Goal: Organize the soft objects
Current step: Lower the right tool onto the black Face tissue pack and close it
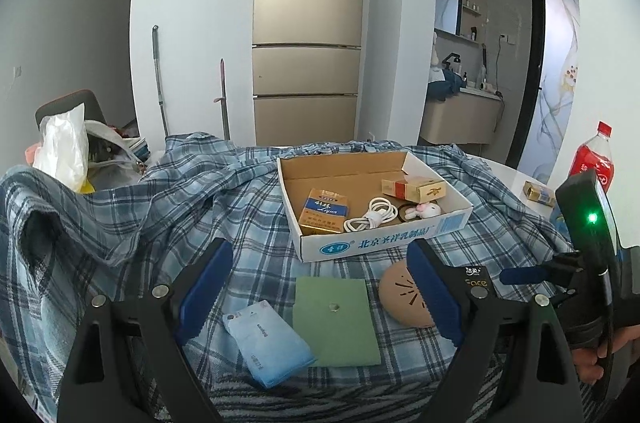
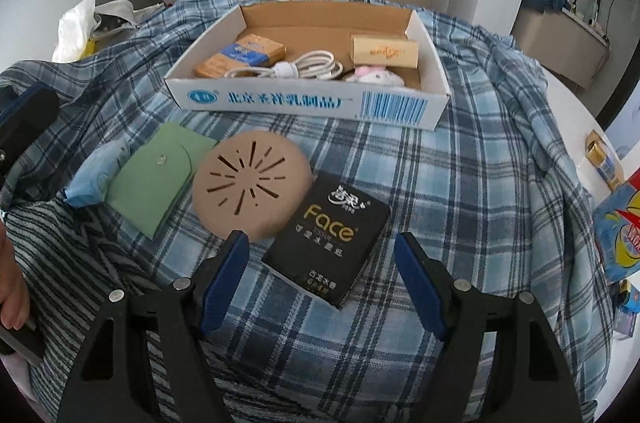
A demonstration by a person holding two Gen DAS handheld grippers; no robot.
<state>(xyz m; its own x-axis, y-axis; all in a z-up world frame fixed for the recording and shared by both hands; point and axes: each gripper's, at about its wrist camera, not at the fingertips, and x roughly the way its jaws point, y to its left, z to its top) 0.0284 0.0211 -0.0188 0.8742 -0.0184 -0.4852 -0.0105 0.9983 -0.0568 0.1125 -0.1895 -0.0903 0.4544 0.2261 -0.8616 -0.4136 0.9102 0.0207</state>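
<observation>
On the blue plaid cloth (image 2: 460,163) lie a light blue tissue packet (image 1: 268,347), a green snap pouch (image 1: 336,319), a tan slotted disc (image 2: 252,179) and a black "Face" tissue pack (image 2: 328,235). My left gripper (image 1: 320,295) is open above the pouch and packet, touching neither. My right gripper (image 2: 322,263) is open over the near end of the black pack, its pads standing clear of the pack's sides. Behind them the cardboard tray (image 2: 304,99) holds two cigarette packs, a coiled white cable (image 2: 296,67) and a small bunny plush (image 2: 376,75).
A red cola bottle (image 1: 592,159) and a small gold box (image 2: 604,159) stand at the table's right edge, beside a bright detergent packet (image 2: 620,231). A white plastic bag (image 1: 64,147) sits on a chair at the left. A fridge (image 1: 308,23) stands behind.
</observation>
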